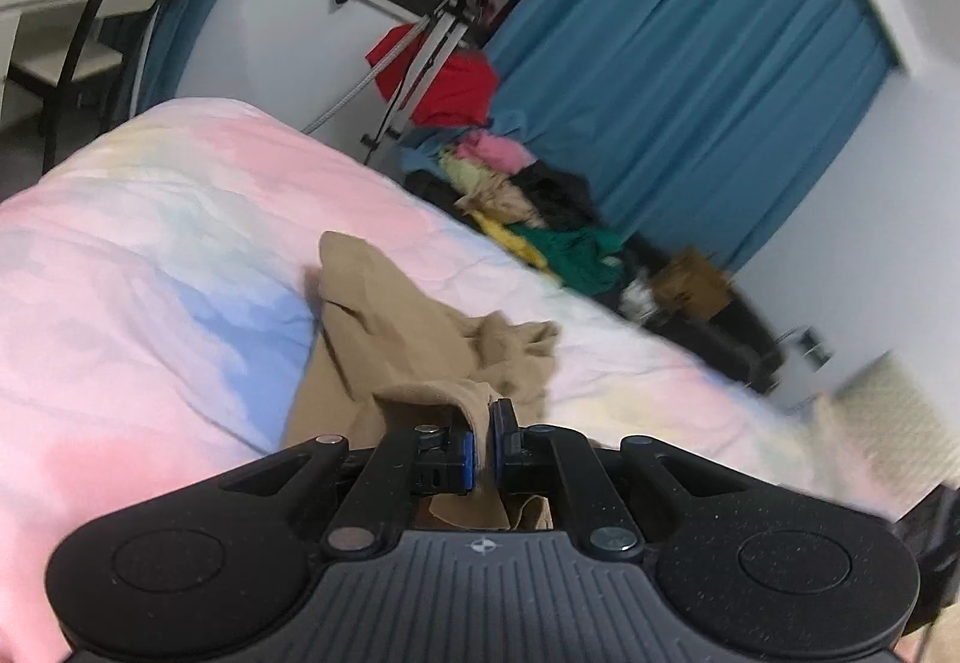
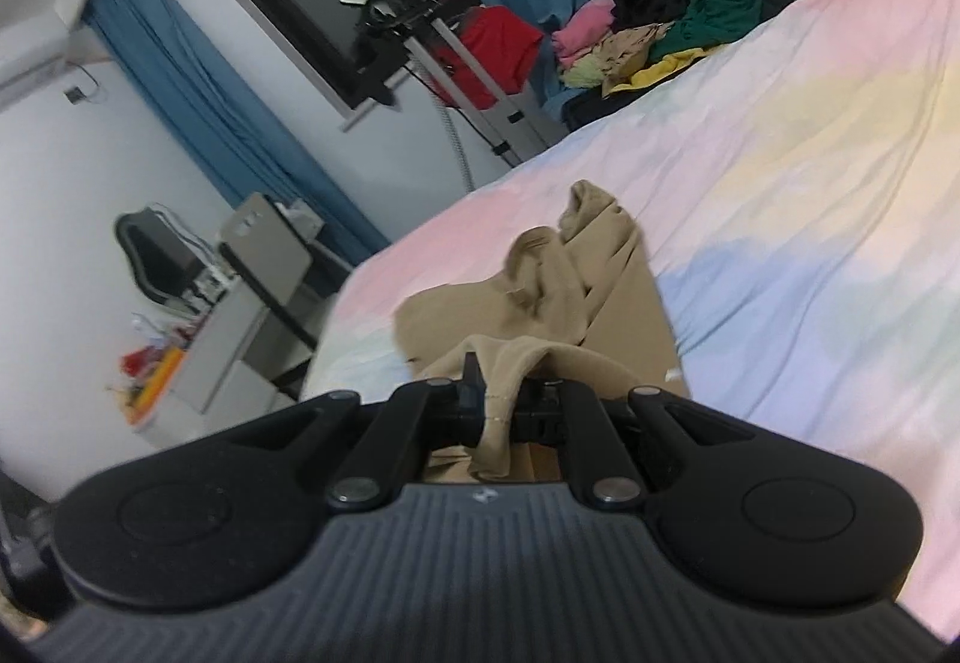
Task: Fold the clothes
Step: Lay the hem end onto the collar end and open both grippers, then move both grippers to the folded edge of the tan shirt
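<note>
Already both grippers pinch the tan garment (image 1: 384, 339): the left gripper (image 1: 483, 444) has its fingers clamped on a bunched edge, and the right gripper (image 2: 501, 402) nips another fold. The cloth trails forward, crumpled, across the pastel bed (image 1: 150, 243). Bare quilt spreads on either side; a clothes pile (image 2: 678, 27) lies along the bed's far edge.

The left gripper (image 1: 483, 438) and right gripper (image 2: 498, 399) were matte black, with ribbed grey bases, silver screws, round side discs; blue pads (image 1: 468, 453) lined the left fingers.
</note>
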`<act>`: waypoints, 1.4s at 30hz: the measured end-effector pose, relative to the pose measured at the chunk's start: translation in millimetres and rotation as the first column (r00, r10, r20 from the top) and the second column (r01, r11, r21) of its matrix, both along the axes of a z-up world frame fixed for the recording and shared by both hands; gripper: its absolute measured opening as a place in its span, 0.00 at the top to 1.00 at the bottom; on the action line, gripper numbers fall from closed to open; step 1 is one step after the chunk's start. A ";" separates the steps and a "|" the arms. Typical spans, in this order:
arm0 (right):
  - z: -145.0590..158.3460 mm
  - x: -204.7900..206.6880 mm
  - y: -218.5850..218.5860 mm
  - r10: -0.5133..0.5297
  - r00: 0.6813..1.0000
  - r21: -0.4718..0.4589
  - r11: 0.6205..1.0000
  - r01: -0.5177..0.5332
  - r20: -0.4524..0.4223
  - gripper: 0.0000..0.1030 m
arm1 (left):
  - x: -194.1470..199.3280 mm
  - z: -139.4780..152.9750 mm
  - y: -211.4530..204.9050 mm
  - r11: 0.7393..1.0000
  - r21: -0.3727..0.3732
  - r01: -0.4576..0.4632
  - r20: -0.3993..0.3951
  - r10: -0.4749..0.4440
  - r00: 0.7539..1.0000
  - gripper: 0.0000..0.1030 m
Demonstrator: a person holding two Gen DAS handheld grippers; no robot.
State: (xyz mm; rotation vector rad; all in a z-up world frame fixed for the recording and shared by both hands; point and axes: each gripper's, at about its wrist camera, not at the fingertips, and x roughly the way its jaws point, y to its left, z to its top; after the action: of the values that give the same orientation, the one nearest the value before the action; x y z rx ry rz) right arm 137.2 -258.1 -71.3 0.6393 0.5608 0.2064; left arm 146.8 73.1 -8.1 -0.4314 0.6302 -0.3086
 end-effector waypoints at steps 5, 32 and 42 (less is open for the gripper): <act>-36.8 45.0 10.1 0.009 0.999 -0.103 0.995 -0.013 -0.045 0.91 | 47.9 -47.3 -14.6 0.995 0.099 0.004 -0.042 0.000 0.999 0.93; -57.2 31.8 25.0 -0.020 1.000 -0.298 0.954 0.016 -0.010 0.17 | 13.4 -56.1 -46.9 0.957 0.292 0.002 0.042 -0.015 0.999 0.19; -17.4 -30.1 38.7 -0.015 0.983 -0.377 0.922 0.084 0.182 0.13 | -58.1 -23.7 -41.7 0.940 0.340 -0.013 0.176 -0.050 0.983 0.00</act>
State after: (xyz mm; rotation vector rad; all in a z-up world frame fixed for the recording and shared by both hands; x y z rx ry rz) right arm 107.1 -219.4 -88.7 0.2492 0.3981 0.0983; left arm 88.7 31.3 -31.7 -0.0624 0.4953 -0.2470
